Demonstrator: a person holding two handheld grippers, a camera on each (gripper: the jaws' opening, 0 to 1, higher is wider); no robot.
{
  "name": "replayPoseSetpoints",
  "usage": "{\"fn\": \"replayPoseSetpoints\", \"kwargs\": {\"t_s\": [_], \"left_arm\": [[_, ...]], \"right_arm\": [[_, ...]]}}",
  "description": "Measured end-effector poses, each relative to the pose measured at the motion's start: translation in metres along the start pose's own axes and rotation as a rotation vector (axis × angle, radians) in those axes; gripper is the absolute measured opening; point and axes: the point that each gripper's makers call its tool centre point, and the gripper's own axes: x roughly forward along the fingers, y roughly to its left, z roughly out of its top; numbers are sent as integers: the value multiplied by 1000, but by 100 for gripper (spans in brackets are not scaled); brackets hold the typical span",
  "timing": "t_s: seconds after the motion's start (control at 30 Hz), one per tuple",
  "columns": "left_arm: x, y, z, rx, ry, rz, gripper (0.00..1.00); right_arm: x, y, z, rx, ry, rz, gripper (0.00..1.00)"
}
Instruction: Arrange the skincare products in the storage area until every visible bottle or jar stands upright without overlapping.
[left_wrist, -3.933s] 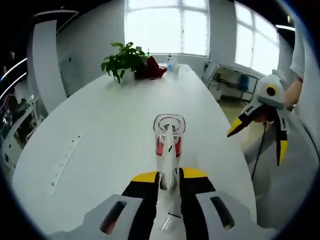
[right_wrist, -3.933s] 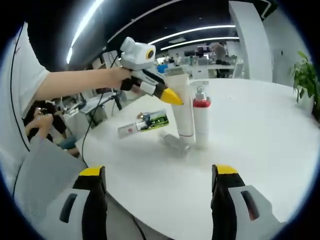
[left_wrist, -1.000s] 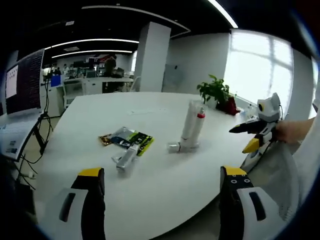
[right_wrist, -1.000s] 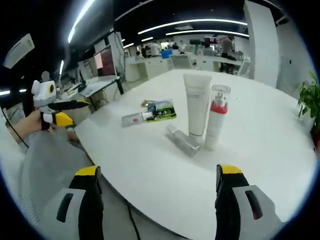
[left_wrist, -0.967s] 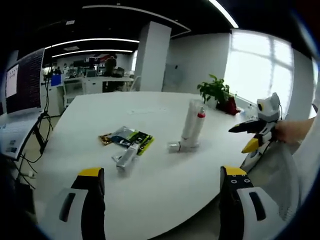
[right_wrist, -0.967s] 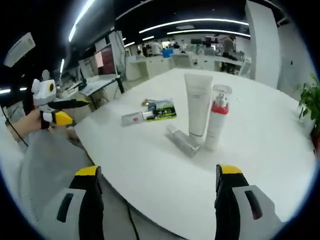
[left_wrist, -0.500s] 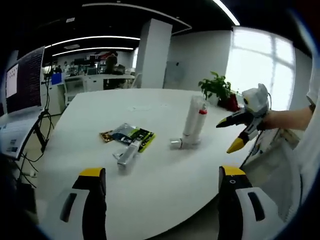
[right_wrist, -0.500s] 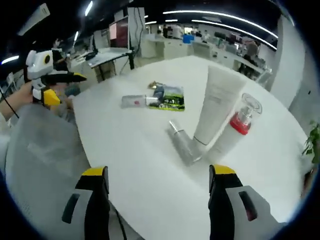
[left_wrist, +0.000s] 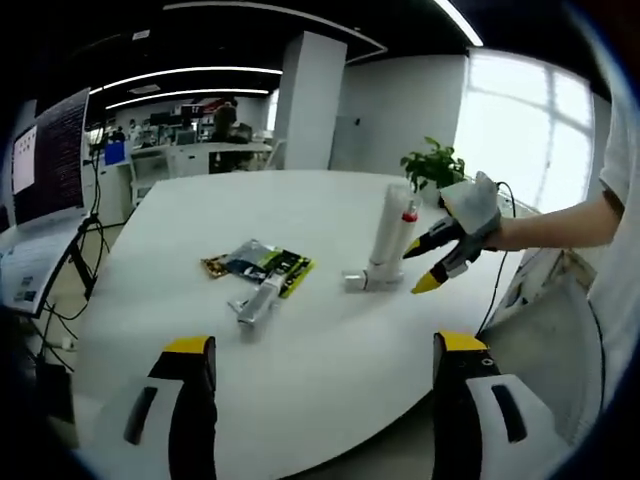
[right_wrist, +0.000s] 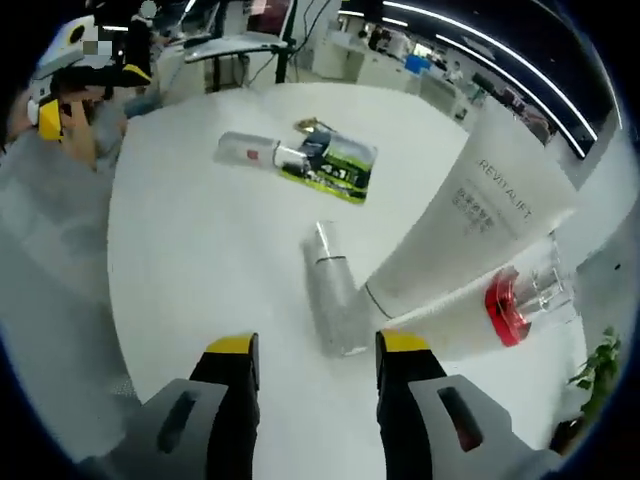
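Note:
A silver bottle (right_wrist: 333, 290) lies on its side on the white table (right_wrist: 200, 260); my right gripper (right_wrist: 318, 345) is open, its yellow-tipped jaws flanking the bottle's near end without touching it. Just beyond stand a white tube (right_wrist: 470, 225) and a clear pump bottle with a red band (right_wrist: 500, 300). Farther off lie a green-black sachet (right_wrist: 335, 160) and a small tube (right_wrist: 250, 150). My left gripper (left_wrist: 323, 345) hangs wide open at the table's near edge. From there the silver bottle (left_wrist: 358, 280), white tube (left_wrist: 385, 230), sachet (left_wrist: 260, 265), small tube (left_wrist: 258, 300) and right gripper (left_wrist: 435, 262) show.
A potted plant (left_wrist: 435, 165) stands at the table's far side. A desk with a monitor (left_wrist: 40, 190) is off to the left. A person's hand and sleeve (left_wrist: 560, 225) reach in from the right. The table (left_wrist: 300, 380) has bare surface near me.
My right gripper has come forward and down over the lying silver bottle, and its jaws have narrowed. The left gripper has hardly moved.

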Motion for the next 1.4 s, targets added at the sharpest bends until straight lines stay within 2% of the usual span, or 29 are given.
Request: {"fn": "replayPoseSetpoints", "kwargs": {"t_s": [0.27,0.37,0.47,0.53,0.77,1.0,1.4], "left_arm": [[2,4,-5,-3,19,2,80],[2,4,-6,-7,21,0,80],[2,2,-5,-6,21,-2,80],[2,2,-5,-7,23,3,79],[2,1,-4,-11,22,0,79],[2,0,-4,-9,24,-4,78],[2,0,-5,0,22,-18,78]], "right_arm": [[14,-7,-1,-25,18,9,36],[17,-6,-1,-72,42,3,34],[21,-4,3,-67,36,15,31],[25,-4,4,-99,42,1,28],[35,7,8,-146,53,4,24],[37,9,11,-136,43,4,20],[35,17,7,22,30,49,17]]}}
